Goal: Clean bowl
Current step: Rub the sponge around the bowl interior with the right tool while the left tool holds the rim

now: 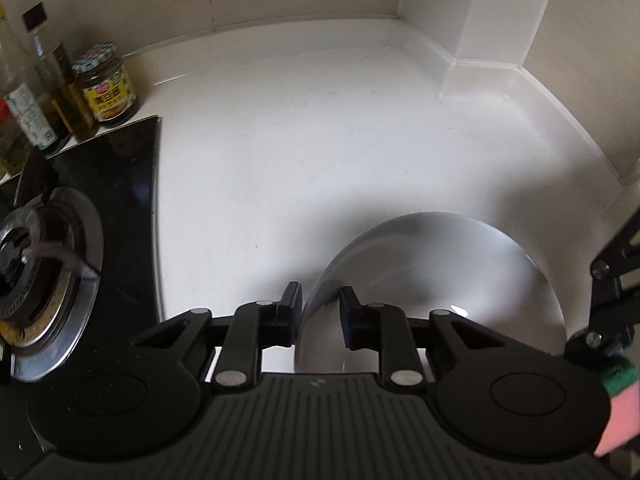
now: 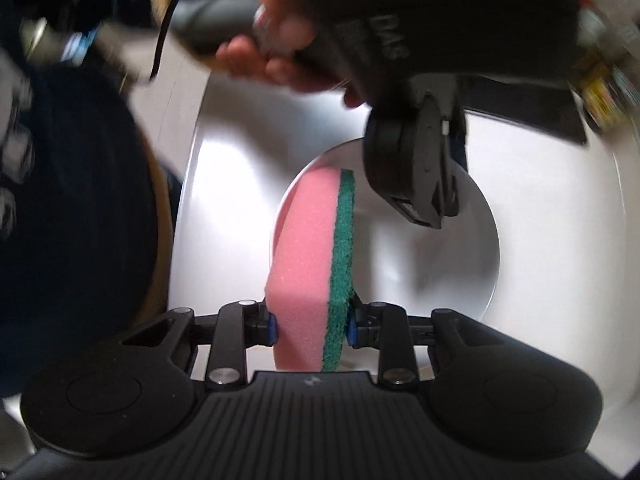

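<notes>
A white bowl (image 1: 440,280) sits on the white counter (image 1: 300,140). My left gripper (image 1: 320,308) is shut on the bowl's near-left rim, one finger inside and one outside. My right gripper (image 2: 310,326) is shut on a pink sponge (image 2: 304,264) with a green scrub side, held upright over the bowl (image 2: 440,264). The sponge's far end reaches into the bowl. The left gripper also shows in the right wrist view (image 2: 420,184) on the bowl's far rim. The right gripper and sponge (image 1: 620,408) show at the right edge of the left wrist view.
A black gas hob (image 1: 100,208) with a burner lies left of the bowl. Oil bottles (image 1: 44,92) and a jar (image 1: 106,84) stand at the back left. The wall corner (image 1: 480,12) rises behind the counter. The person's hand (image 2: 276,40) and dark clothing are at left.
</notes>
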